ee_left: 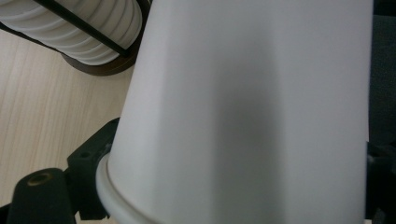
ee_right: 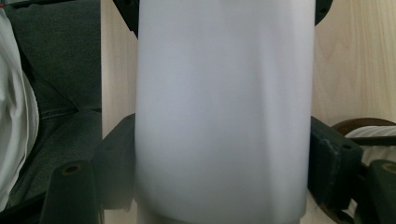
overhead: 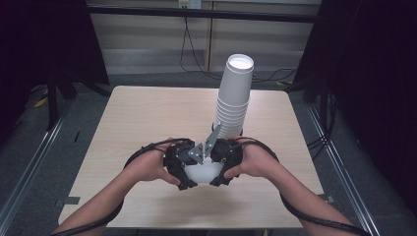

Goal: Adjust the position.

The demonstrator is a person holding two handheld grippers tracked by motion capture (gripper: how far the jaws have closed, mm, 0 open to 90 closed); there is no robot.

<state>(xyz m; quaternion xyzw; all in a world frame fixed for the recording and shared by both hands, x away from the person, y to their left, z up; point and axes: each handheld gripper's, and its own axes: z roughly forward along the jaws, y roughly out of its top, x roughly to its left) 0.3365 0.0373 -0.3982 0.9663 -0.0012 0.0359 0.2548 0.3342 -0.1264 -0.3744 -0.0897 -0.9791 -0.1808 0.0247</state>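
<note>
High view: both grippers meet near the table's (overhead: 147, 113) front edge, centre, left gripper (overhead: 183, 169) and right gripper (overhead: 222, 167) each closed on one white cup (overhead: 202, 170) from opposite sides. The tall cup stack (overhead: 235, 93) stands just behind, leaning.

Left gripper view: cup wall (ee_left: 252, 112) sits between the jaws, rim toward the camera; stack base (ee_left: 88, 32) in a dark holder beyond.

Right gripper view: the same cup (ee_right: 224, 107) is pinched between its jaws.

Judgement: one cup is off the stack, held by both; the rest remain stacked.
</note>
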